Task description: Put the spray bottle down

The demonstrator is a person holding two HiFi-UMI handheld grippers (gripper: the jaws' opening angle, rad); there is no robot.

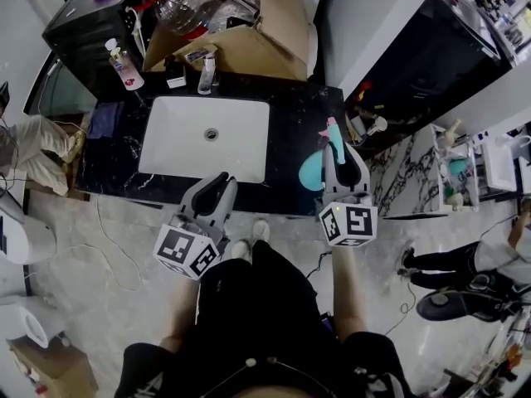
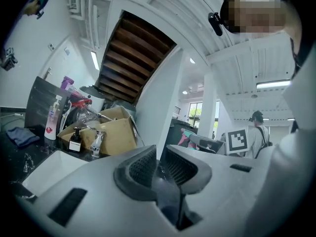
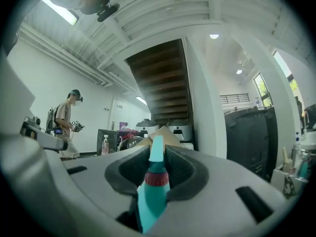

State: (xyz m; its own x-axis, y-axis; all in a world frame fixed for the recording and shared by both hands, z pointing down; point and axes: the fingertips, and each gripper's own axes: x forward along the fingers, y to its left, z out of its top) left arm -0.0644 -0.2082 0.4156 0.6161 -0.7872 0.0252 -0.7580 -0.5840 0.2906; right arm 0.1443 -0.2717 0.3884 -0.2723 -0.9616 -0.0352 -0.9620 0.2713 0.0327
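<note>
Right gripper (image 3: 157, 158): jaws about half open and clamped on the neck of the teal spray bottle (image 3: 149, 196). The bottle's long axis runs along the jaws, nozzle ahead. It hangs over the dark counter (image 1: 303, 106), right of the sink (image 1: 162, 152). Left gripper (image 2: 159, 168), lower left: a narrow gap, empty.

Teal spray bottle (image 3: 152, 196), red collar, between right hand-held gripper (image 3: 155, 152) pads.

Left gripper (image 2: 159, 163) level, fingers slightly apart; right gripper (image 3: 157, 168) clamps spray bottle (image 3: 152, 204)
</note>
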